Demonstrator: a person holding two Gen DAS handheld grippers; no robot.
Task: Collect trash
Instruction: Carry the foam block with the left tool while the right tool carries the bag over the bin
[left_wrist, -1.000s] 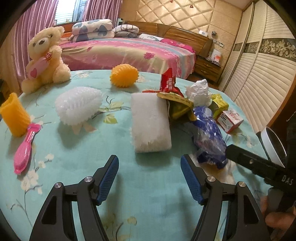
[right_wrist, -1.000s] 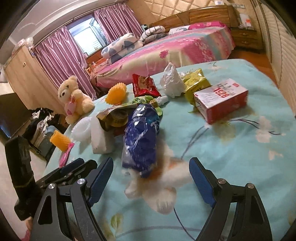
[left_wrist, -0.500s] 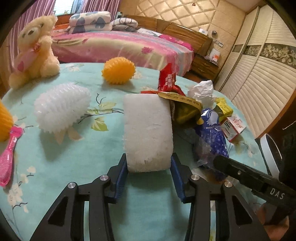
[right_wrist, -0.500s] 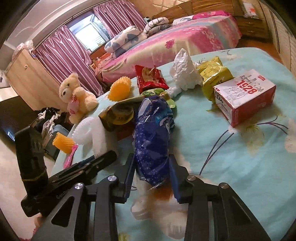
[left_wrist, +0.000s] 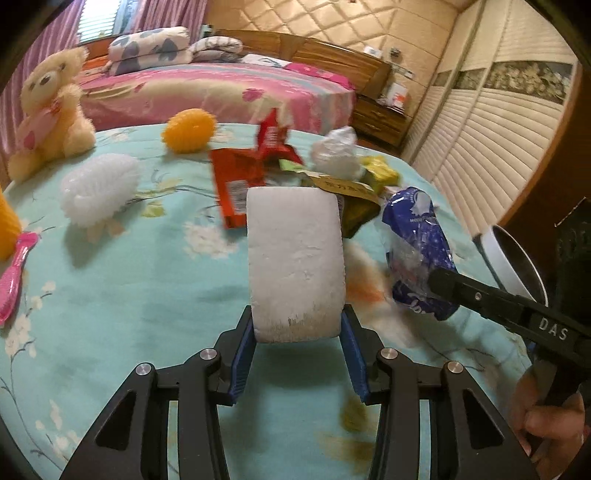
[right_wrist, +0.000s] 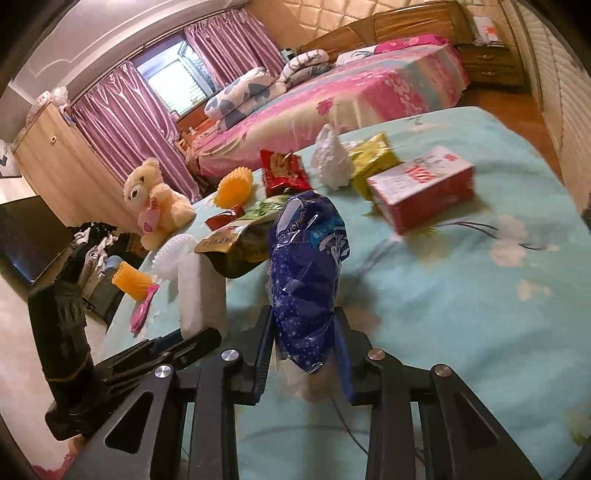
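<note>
Both pairs of jaws are clamped on something: the left gripper (left_wrist: 297, 356) has its blue pads pressed to the near end of the white foam block (left_wrist: 295, 262), and the right gripper (right_wrist: 303, 356) squeezes the lower end of the crumpled blue plastic bag (right_wrist: 308, 273), its jaws having just finished closing in around it. Block and bag both stick out forward from the jaws over the near edge of the counter (left_wrist: 122, 295), which wears a turquoise flowered cloth. Just beyond the block lie a red wrapper (left_wrist: 238, 184), an olive-yellow pouch (left_wrist: 351, 192) and a wad of white plastic (left_wrist: 336, 153); toward the right edge sit a yellow packet (right_wrist: 373, 162) and a red-and-white carton (right_wrist: 421, 190). Toys keep to the far left corner: a teddy bear (left_wrist: 48, 118), an orange spiky ball (left_wrist: 190, 131), a white bristly brush (left_wrist: 99, 188) and a pink comb (left_wrist: 14, 273). A round bin rim (left_wrist: 513, 258) shows past the right edge. I judge this the pick-up step, with two pieces secured; next, each load should be lifted clear without dragging neighbouring wrappers, carried over that rim and let go there, though whether it truly is the trash bin I cannot tell
</note>
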